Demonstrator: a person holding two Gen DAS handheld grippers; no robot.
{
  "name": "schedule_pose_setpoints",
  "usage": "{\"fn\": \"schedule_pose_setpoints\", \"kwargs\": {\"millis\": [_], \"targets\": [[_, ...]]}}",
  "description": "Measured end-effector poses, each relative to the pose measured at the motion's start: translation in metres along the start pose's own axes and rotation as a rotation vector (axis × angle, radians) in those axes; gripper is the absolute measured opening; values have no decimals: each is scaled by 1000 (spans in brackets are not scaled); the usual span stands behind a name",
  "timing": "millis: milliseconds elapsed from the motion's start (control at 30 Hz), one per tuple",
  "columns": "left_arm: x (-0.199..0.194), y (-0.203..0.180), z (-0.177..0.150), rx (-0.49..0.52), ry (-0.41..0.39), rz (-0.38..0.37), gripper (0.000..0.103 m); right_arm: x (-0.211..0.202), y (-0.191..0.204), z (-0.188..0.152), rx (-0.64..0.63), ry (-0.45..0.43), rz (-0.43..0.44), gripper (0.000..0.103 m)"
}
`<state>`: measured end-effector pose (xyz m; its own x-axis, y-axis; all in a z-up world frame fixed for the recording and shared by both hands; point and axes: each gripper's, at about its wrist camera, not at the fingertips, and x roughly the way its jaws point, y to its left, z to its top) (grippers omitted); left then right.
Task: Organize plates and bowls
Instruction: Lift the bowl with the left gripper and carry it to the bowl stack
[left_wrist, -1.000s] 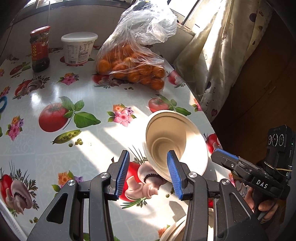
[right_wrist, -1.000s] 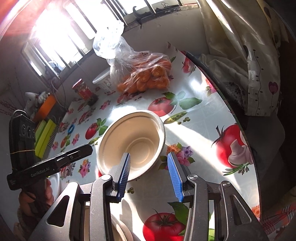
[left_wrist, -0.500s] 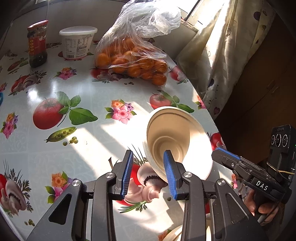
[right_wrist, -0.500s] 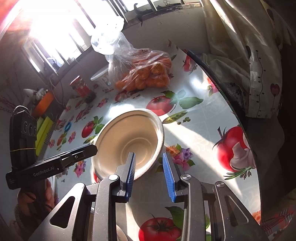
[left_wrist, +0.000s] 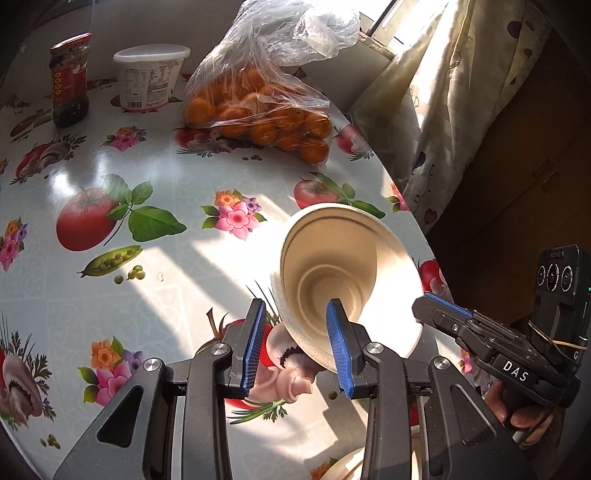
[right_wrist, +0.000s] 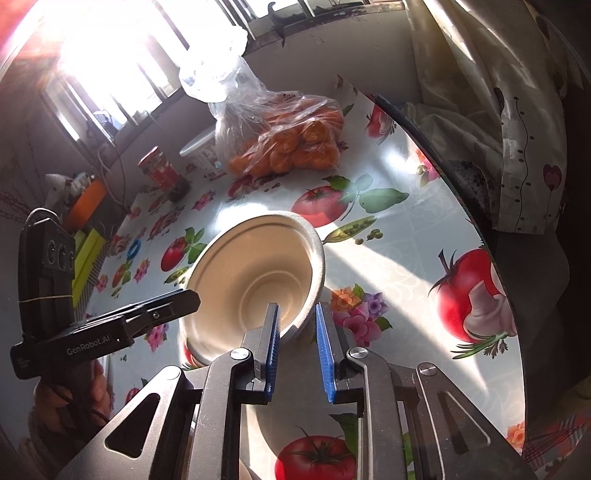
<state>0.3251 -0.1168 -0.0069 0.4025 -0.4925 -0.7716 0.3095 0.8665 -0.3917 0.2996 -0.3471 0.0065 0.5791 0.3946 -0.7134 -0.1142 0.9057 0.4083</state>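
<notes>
A beige paper bowl (left_wrist: 343, 273) is held tilted above the patterned table, and it also shows in the right wrist view (right_wrist: 255, 280). My left gripper (left_wrist: 295, 343) is part open, its jaws straddling the bowl's near rim with a gap on the left side. My right gripper (right_wrist: 297, 334) is part open too, its jaws either side of the bowl's rim and close to it. Another beige dish (left_wrist: 347, 467) shows at the bottom edge under the left gripper. I cannot tell which jaws touch the bowl.
A plastic bag of oranges (left_wrist: 258, 107), a white tub (left_wrist: 149, 79) and a dark jar (left_wrist: 70, 79) stand at the table's far side. The round table edge (right_wrist: 495, 266) and a curtain (left_wrist: 443, 110) lie to the right.
Both grippers have narrowed around the bowl's rim. The bowl has tipped more upright and risen slightly.
</notes>
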Motion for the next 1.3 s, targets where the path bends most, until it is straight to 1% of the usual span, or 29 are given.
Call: {"fn": "schedule_pose_setpoints", "kwargs": {"millis": [367, 733, 1067, 1300], "targets": [[-3, -6, 0, 18, -7, 3, 35, -2, 1, -2, 2, -7, -5, 19], [-20, -12, -4, 35, -41, -4, 35, -16, 6, -6, -5, -30, 7, 19], [-45, -25, -15, 59, -77, -16, 35, -43, 18, -16, -13, -69, 21, 19], [-69, -35, -24, 65, -122, -39, 35, -68, 28, -26, -23, -105, 30, 19]]}}
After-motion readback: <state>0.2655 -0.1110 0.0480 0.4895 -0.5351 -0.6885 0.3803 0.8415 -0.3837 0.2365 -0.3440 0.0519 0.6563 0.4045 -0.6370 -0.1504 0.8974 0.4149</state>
